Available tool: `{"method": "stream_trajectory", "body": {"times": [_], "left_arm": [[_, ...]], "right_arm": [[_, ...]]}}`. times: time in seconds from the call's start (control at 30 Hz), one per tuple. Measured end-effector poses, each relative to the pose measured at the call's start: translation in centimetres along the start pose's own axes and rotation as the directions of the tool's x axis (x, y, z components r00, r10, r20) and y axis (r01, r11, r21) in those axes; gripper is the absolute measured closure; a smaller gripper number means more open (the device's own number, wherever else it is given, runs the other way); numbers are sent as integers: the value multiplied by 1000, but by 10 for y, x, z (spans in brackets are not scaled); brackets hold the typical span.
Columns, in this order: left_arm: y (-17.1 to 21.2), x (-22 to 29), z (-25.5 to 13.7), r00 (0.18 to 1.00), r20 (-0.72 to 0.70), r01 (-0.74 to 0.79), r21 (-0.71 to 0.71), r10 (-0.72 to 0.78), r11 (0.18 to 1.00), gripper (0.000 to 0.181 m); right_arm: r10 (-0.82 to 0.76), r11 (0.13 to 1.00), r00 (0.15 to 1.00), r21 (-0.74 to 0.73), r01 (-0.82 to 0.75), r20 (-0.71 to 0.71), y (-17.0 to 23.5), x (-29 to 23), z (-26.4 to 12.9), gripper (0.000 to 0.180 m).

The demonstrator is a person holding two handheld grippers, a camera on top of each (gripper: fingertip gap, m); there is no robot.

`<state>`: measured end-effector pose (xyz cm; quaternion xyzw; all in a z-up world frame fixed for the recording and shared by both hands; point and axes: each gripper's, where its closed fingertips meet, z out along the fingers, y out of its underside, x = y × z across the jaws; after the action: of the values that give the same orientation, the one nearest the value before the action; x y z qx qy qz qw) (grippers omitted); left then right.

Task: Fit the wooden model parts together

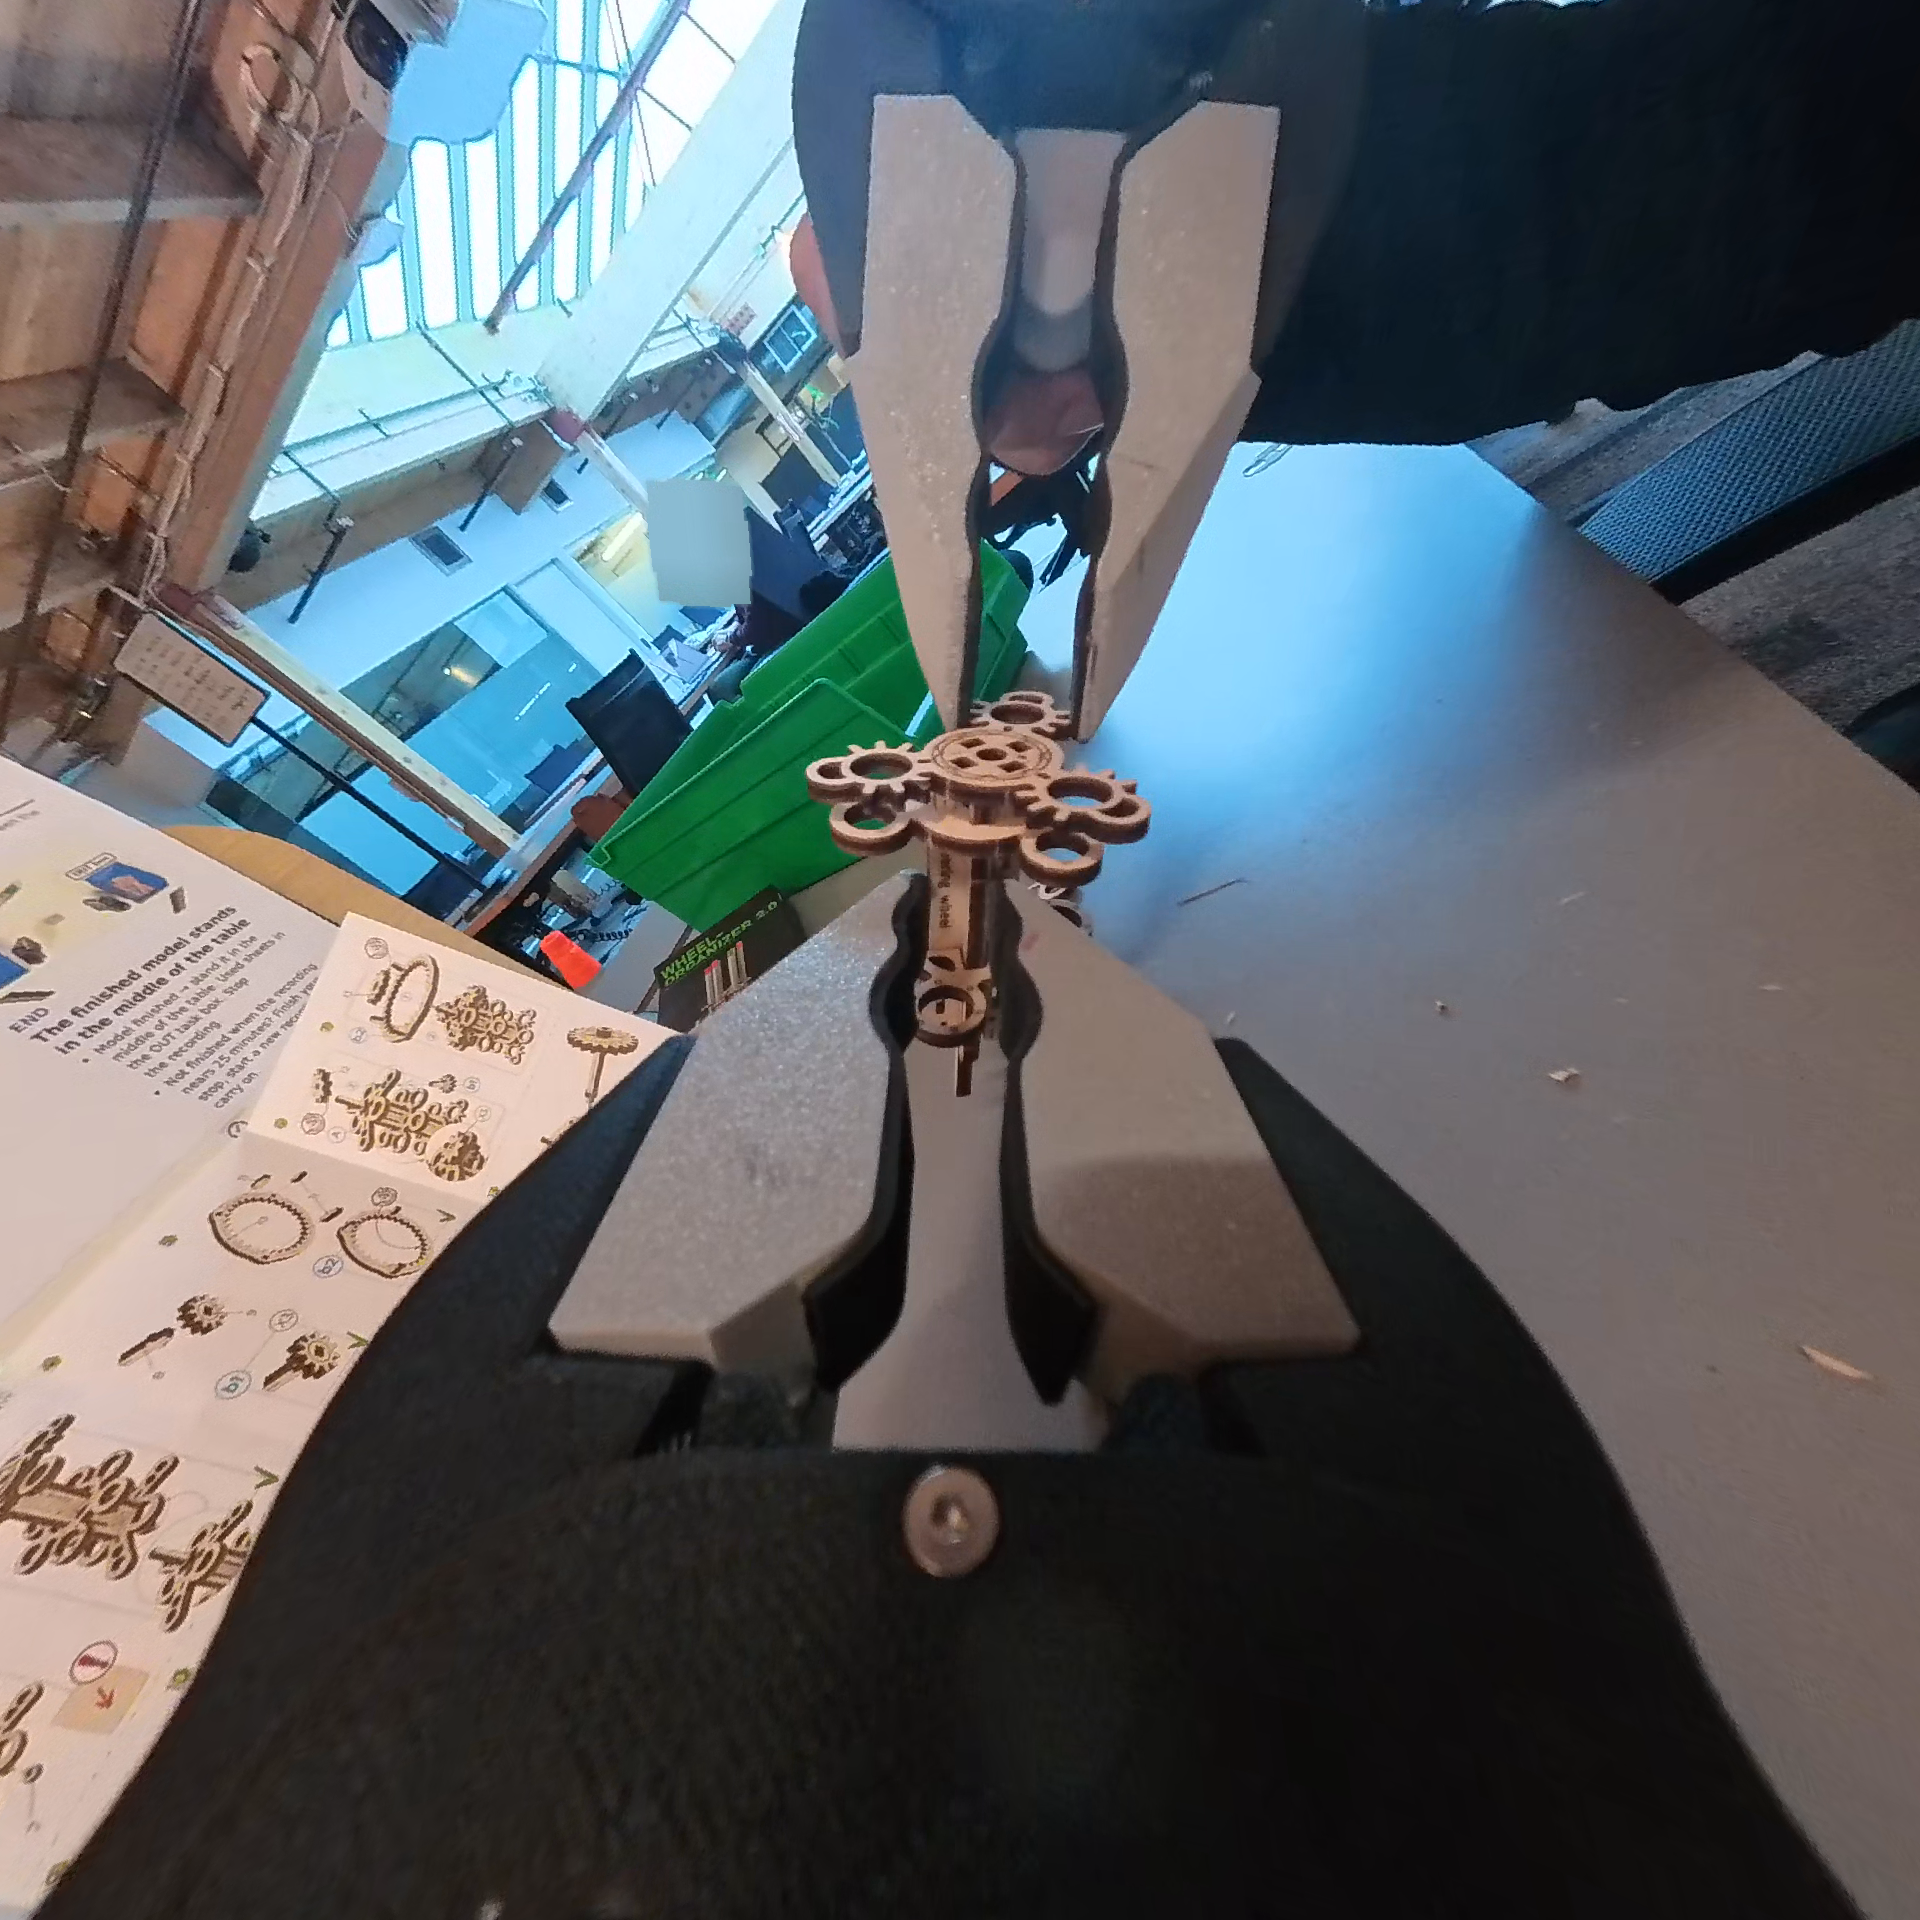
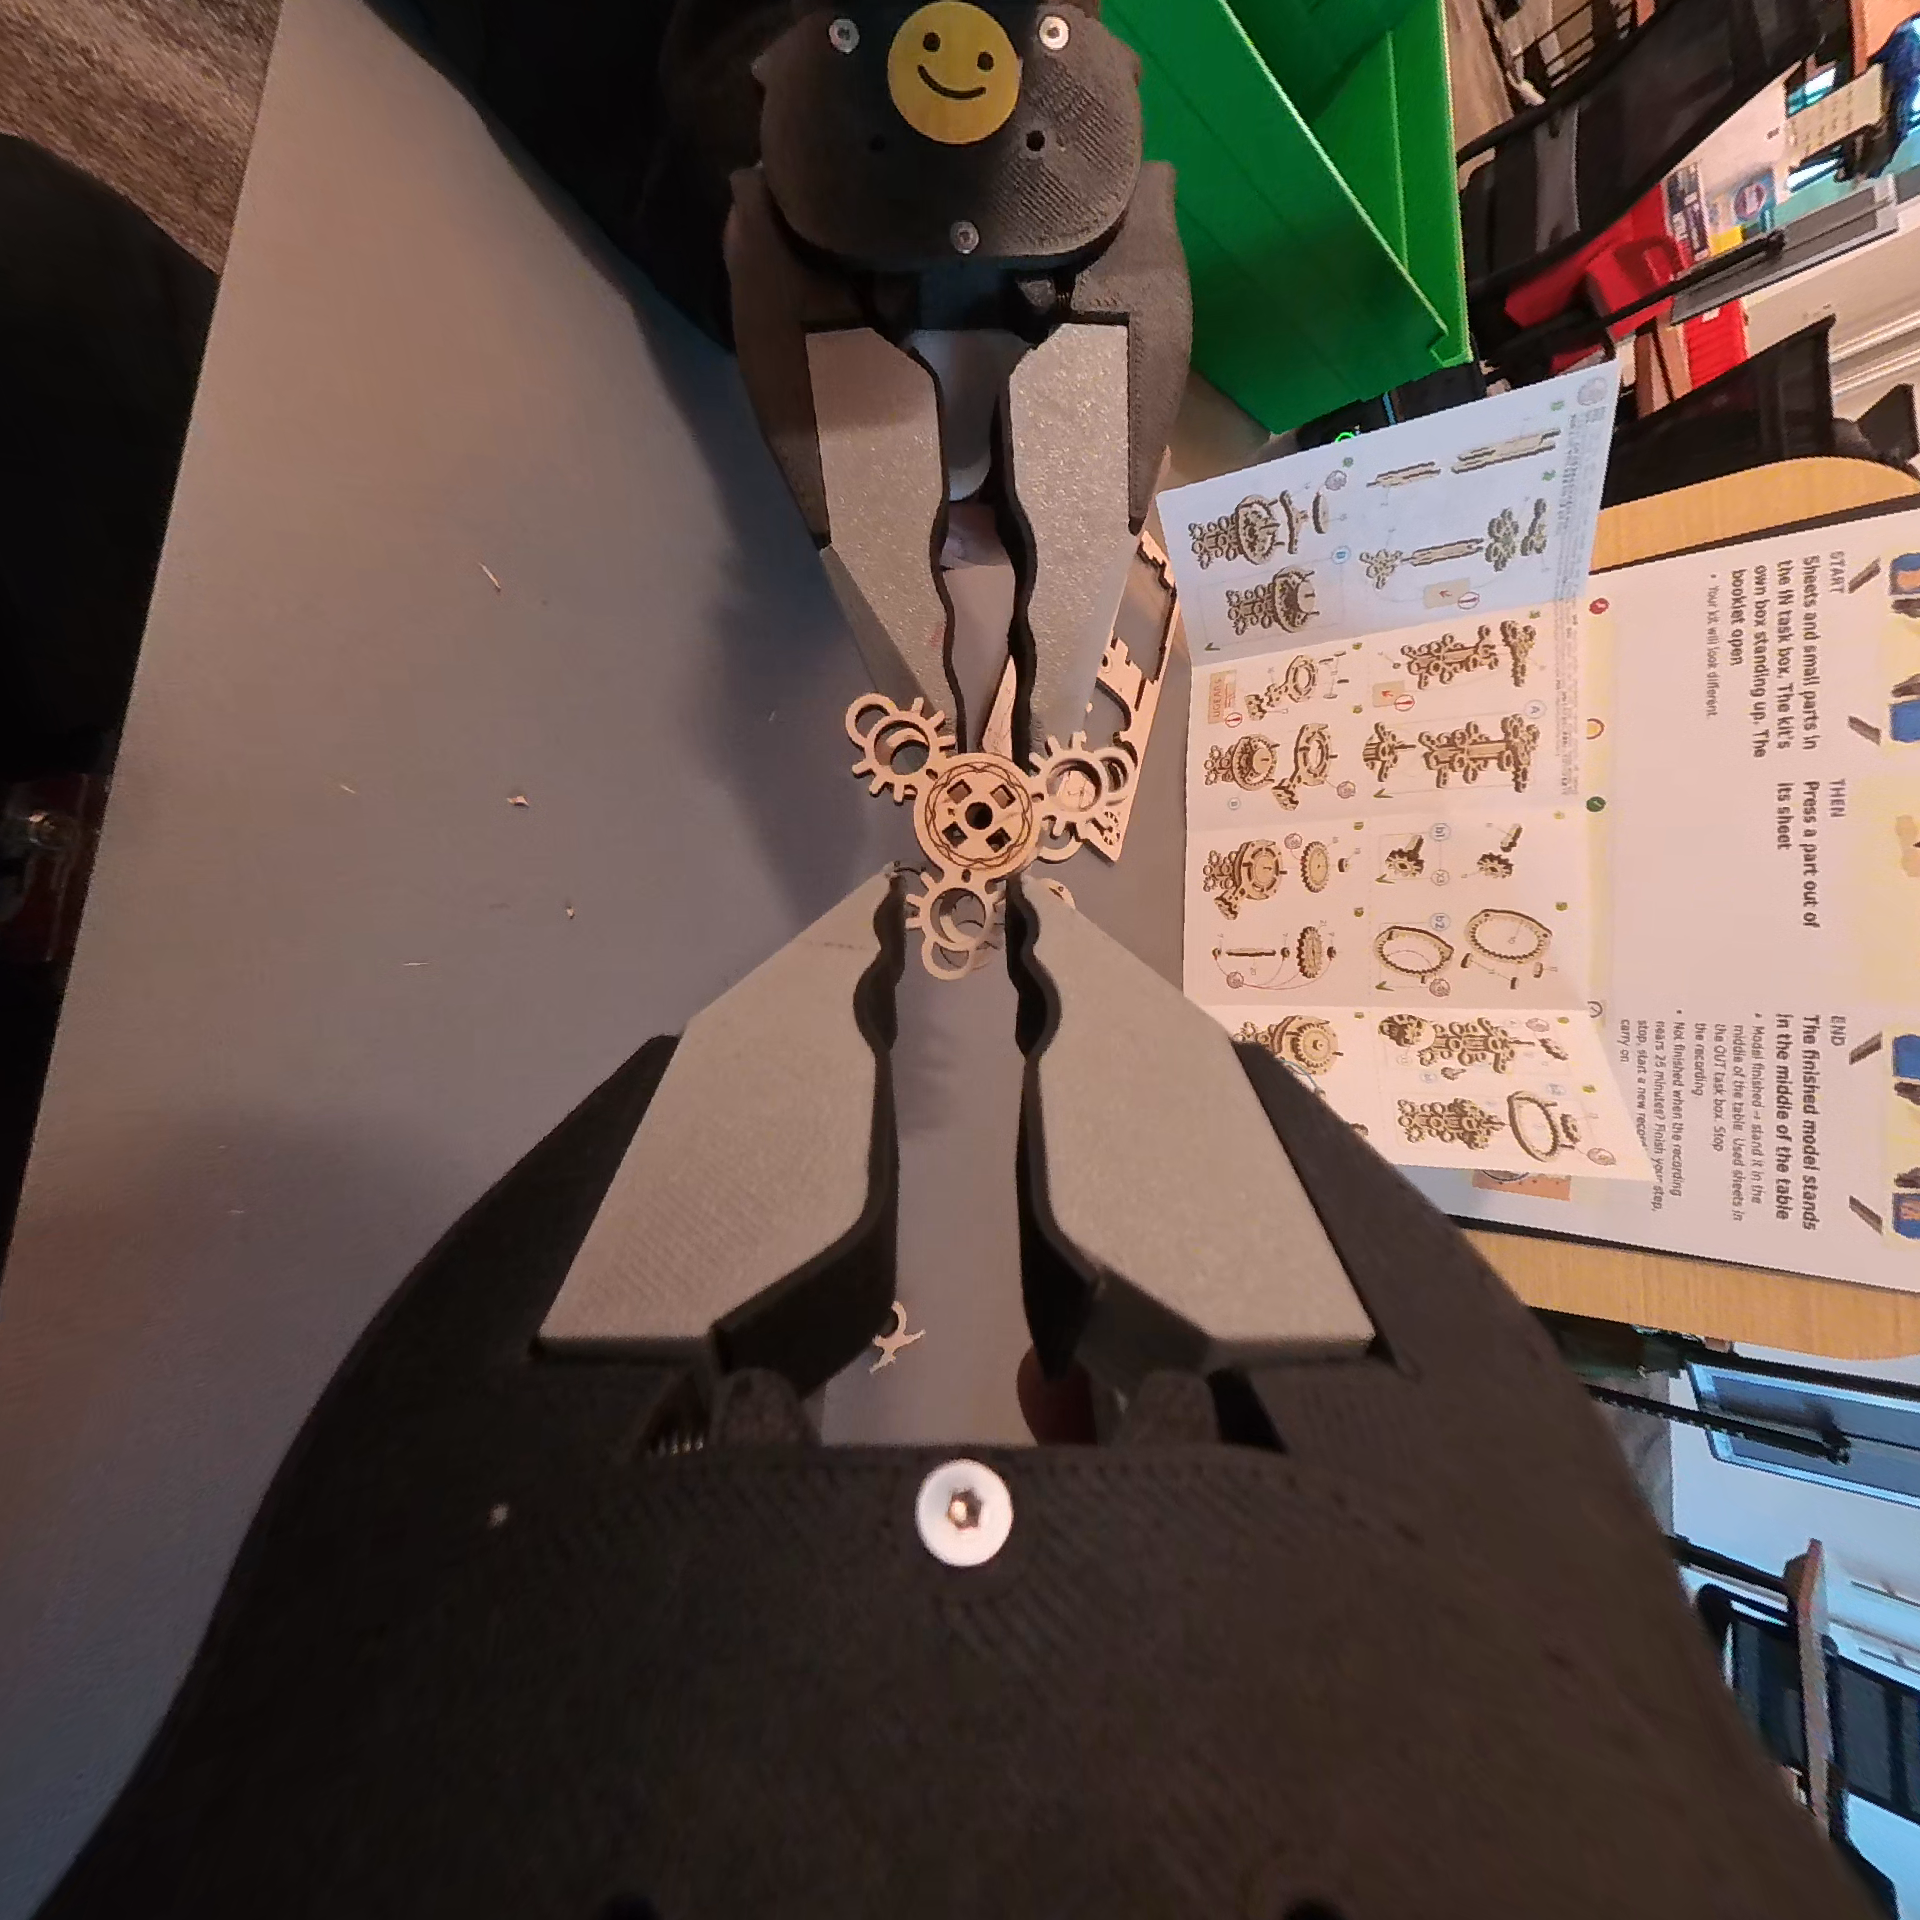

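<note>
Instruction booklet (image 1: 343,1143) of printed paper lay at left on the grey table (image 1: 1455,831). Left gripper (image 1: 961,914) – matte grey fingers – was clamped on the shaft of the wooden model (image 1: 977,800), its lobed, laser-cut plate above the tips. Shaft base hidden. Right gripper (image 1: 1023,717) had one lobe between its narrowly parted jaws – contact unclear.

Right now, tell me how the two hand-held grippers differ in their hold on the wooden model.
The left hand-held gripper clamps the shaft; the right hand-held gripper pinches one lobe of the lobed plate. The left's jaws stand nearly closed; the right's stand wider, spread by the lobe. Both have grey fingers on black bodies and hold the same model.
</note>
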<state>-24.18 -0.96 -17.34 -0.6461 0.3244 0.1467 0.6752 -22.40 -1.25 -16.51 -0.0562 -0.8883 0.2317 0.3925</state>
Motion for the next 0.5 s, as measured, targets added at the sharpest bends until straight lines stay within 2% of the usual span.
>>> {"method": "stream_trajectory", "body": {"times": [0.03,0.5], "left_arm": [[0,0,0,1000,0,0,0,0,1000,172],[1,1,0,1000,-7,19,-7,-19,1000,173]], "right_arm": [[0,1000,1000,-1,0,0,0,0,0,164],[0,1000,1000,-7,0,-1,2,2,-2,164]]}}
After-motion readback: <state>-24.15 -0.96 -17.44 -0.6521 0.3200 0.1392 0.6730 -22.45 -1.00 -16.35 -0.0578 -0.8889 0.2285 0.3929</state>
